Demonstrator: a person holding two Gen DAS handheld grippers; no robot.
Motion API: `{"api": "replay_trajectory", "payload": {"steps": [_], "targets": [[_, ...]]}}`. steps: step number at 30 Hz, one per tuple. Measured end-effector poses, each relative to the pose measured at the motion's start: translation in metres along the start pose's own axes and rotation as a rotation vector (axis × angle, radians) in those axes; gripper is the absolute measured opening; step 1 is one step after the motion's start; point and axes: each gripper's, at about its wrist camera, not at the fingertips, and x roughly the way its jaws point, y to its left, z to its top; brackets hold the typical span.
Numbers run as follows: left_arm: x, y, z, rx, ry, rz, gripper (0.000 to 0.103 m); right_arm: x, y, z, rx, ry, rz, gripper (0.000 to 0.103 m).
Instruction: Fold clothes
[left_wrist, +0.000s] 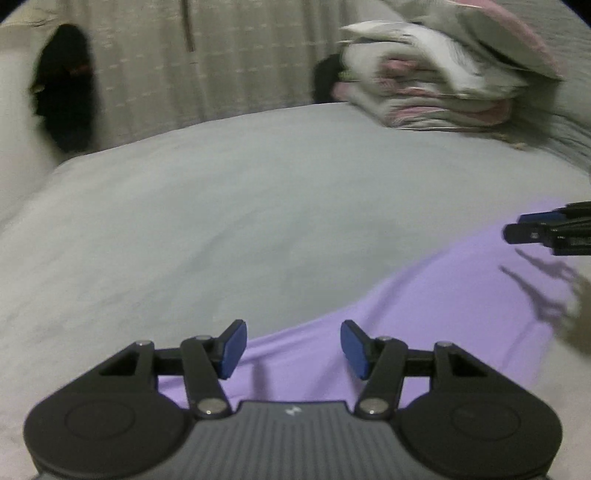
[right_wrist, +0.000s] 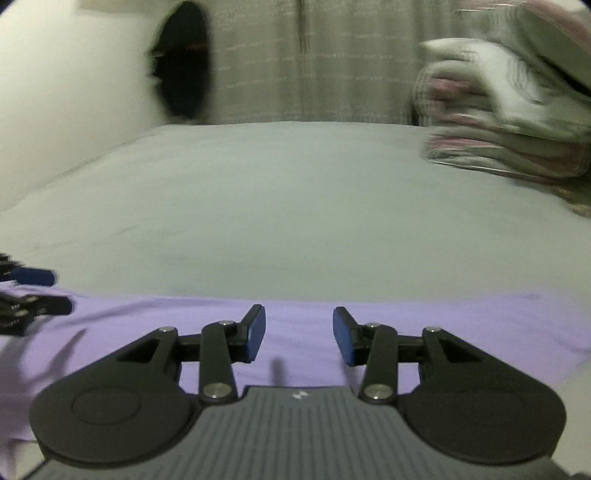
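On the grey bed (right_wrist: 295, 206), a lilac garment (right_wrist: 295, 314) lies at six o'clock beneath both half-open, empty grippers: left gripper (left_wrist: 291, 349), right gripper (right_wrist: 299, 334)

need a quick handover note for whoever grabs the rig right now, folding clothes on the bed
Left gripper: open, empty, over the near edge of the purple garment.
Right gripper: open, empty, also above that garment.
The garment lies flat on the grey bed sheet; a stack of folded laundry sits at the far right.
Done: the stack is folded. Left: whether the purple garment is fully folded cannot be told.
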Motion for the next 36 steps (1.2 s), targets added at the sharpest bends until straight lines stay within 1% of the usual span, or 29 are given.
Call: {"api": "replay_trajectory", "payload": {"steps": [4, 7, 9, 12, 15, 17, 18, 19, 20, 21, 22, 23, 24, 27, 29, 30, 32, 33, 34, 35, 36], "targets": [[-0.006, 0.035, -0.013, -0.037, 0.007, 0.102, 0.058, 0.018, 0.037, 0.012, -0.065, 0.024, 0.134, 0.045], [-0.011, 0.060, -0.021, -0.071, 0.005, 0.190, 0.059, 0.034, 0.061, 0.019, -0.100, 0.050, 0.207, 0.045], [-0.014, 0.080, -0.028, -0.122, 0.005, 0.235, 0.059, 0.046, 0.074, 0.023, -0.118, 0.067, 0.244, 0.045], [-0.013, 0.105, -0.037, -0.226, 0.013, 0.256, 0.059, 0.063, 0.090, 0.028, -0.146, 0.091, 0.283, 0.045], [-0.007, 0.125, -0.047, -0.333, 0.028, 0.240, 0.056, 0.078, 0.103, 0.030, -0.169, 0.117, 0.312, 0.045], [-0.002, 0.131, -0.053, -0.374, 0.034, 0.216, 0.053, 0.088, 0.109, 0.030, -0.194, 0.136, 0.319, 0.045], [0.000, 0.131, -0.055, -0.381, 0.031, 0.213, 0.049, 0.092, 0.112, 0.030, -0.208, 0.144, 0.318, 0.045], [0.002, 0.132, -0.057, -0.388, 0.028, 0.211, 0.039, 0.095, 0.115, 0.028, -0.228, 0.146, 0.310, 0.043], [0.004, 0.131, -0.057, -0.387, 0.025, 0.213, 0.032, 0.098, 0.118, 0.027, -0.246, 0.148, 0.305, 0.037], [0.007, 0.128, -0.055, -0.385, 0.019, 0.206, 0.021, 0.099, 0.121, 0.027, -0.259, 0.146, 0.307, 0.019], [0.007, 0.127, -0.055, -0.386, 0.012, 0.208, 0.020, 0.099, 0.124, 0.027, -0.273, 0.145, 0.308, 0.005], [0.007, 0.126, -0.056, -0.379, 0.004, 0.221, 0.020, 0.099, 0.127, 0.027, -0.286, 0.143, 0.310, 0.002], [0.008, 0.123, -0.055, -0.365, -0.003, 0.236, 0.019, 0.099, 0.130, 0.027, -0.301, 0.140, 0.309, 0.001], [0.010, 0.121, -0.057, -0.338, -0.005, 0.274, 0.020, 0.097, 0.135, 0.026, -0.336, 0.093, 0.256, 0.001], [0.013, 0.120, -0.057, -0.319, -0.007, 0.295, 0.021, 0.103, 0.138, 0.023, -0.325, 0.087, 0.216, 0.001], [0.012, 0.121, -0.057, -0.311, -0.006, 0.306, 0.023, 0.105, 0.139, 0.021, -0.316, 0.081, 0.206, 0.001], [0.009, 0.122, -0.059, -0.298, -0.002, 0.327, 0.025, 0.106, 0.137, 0.021, -0.301, 0.077, 0.198, 0.002], [0.007, 0.121, -0.059, -0.295, 0.001, 0.337, 0.030, 0.106, 0.136, 0.022, -0.293, 0.075, 0.194, 0.002], [0.004, 0.120, -0.058, -0.295, 0.006, 0.347, 0.036, 0.106, 0.134, 0.022, -0.285, 0.073, 0.190, 0.003], [0.001, 0.119, -0.057, -0.299, 0.013, 0.351, 0.038, 0.107, 0.134, 0.022, -0.276, 0.073, 0.186, 0.014], [-0.003, 0.118, -0.056, -0.303, 0.016, 0.344, 0.042, 0.107, 0.139, 0.023, -0.258, 0.088, 0.181, 0.016]]}}
